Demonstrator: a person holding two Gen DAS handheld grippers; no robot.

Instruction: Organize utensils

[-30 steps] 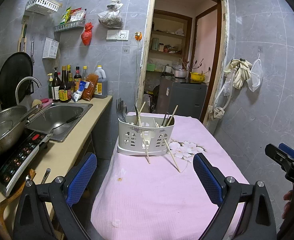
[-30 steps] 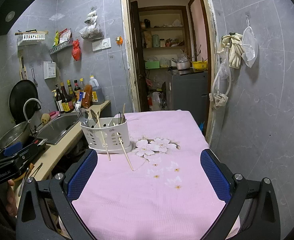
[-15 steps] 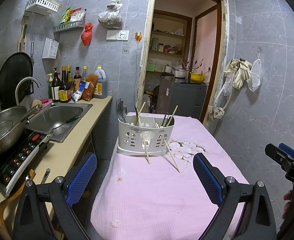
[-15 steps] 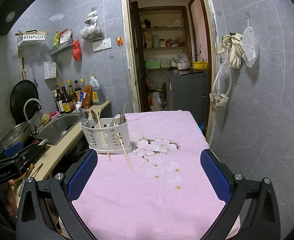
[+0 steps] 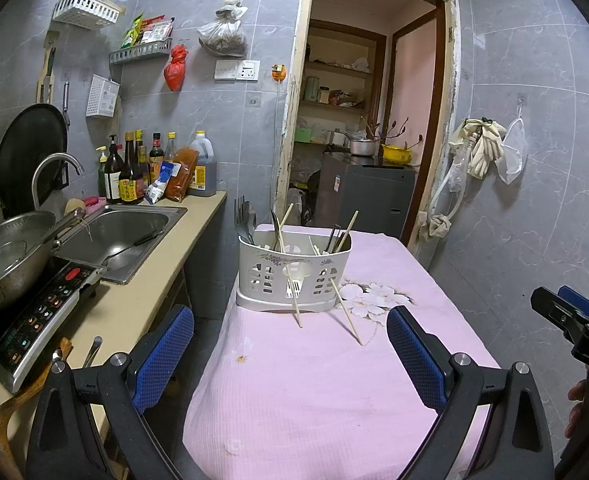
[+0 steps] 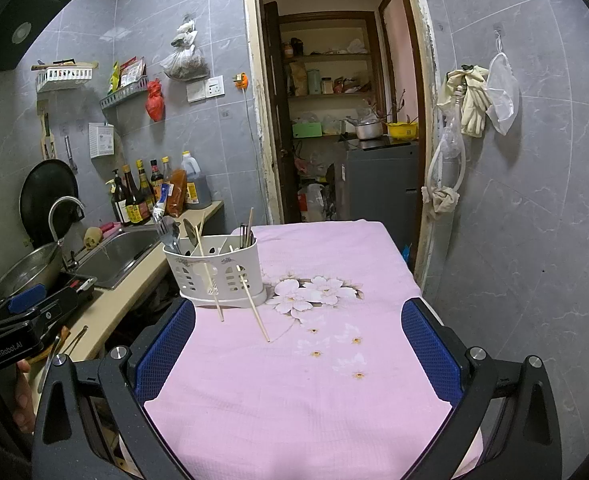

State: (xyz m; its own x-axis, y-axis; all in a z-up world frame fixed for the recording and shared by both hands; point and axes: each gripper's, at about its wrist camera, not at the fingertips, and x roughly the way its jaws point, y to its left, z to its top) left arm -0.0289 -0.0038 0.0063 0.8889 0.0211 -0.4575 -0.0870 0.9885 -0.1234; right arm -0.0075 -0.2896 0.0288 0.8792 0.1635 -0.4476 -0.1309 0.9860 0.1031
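Observation:
A white slotted utensil holder (image 5: 292, 274) stands on the pink tablecloth (image 5: 314, 380); it also shows in the right wrist view (image 6: 218, 272). It holds forks, spoons and chopsticks. Two wooden chopsticks (image 5: 346, 314) lean against its front, tips on the cloth, as the right wrist view also shows (image 6: 254, 306). My left gripper (image 5: 290, 354) is open and empty, well short of the holder. My right gripper (image 6: 298, 346) is open and empty over the cloth, to the right of the holder.
A counter (image 5: 134, 304) at left carries a steel sink (image 5: 122, 240), a wok (image 5: 10, 256) on an induction hob, and sauce bottles (image 5: 134, 176). An open doorway (image 5: 358, 140) lies behind the table. Gloves and a bag hang on the right wall (image 5: 490, 152).

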